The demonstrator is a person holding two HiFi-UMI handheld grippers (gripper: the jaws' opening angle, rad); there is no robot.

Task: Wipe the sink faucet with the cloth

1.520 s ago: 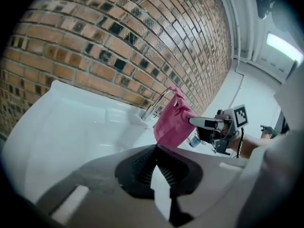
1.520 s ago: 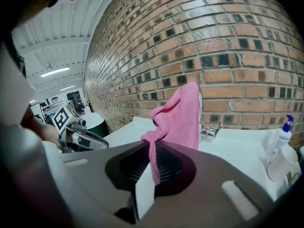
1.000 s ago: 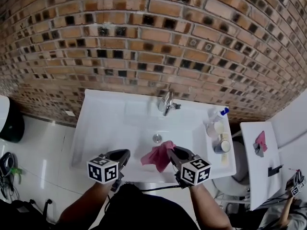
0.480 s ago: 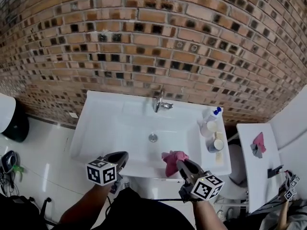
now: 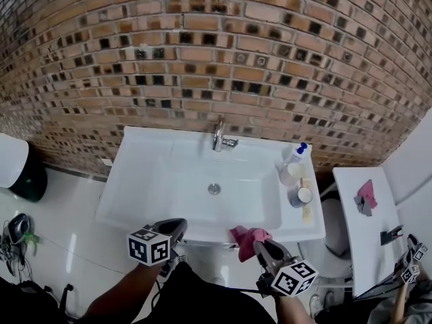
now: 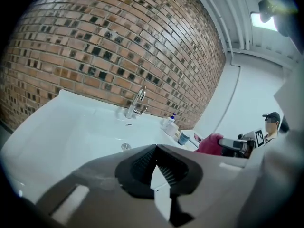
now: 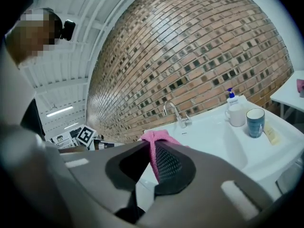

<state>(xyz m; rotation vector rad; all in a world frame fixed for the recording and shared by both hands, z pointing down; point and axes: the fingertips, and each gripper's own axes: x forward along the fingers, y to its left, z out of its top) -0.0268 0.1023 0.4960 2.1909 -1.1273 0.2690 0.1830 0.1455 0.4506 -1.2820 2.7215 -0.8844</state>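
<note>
The chrome faucet stands at the back of the white sink, against the brick wall; it also shows as the faucet and the faucet in the gripper views. My right gripper is shut on the pink cloth, held in front of the sink's front edge, well short of the faucet. The cloth is pinched between its jaws. My left gripper is shut with nothing in it, near the front left of the sink.
A soap bottle, a white mug and a blue cup stand on the sink's right rim. A white side table with a pink object is to the right. A dark bin stands at far left.
Both grippers have drawn back from the basin toward me. The right gripper carried the pink cloth from over the basin to in front of the sink's front edge.
</note>
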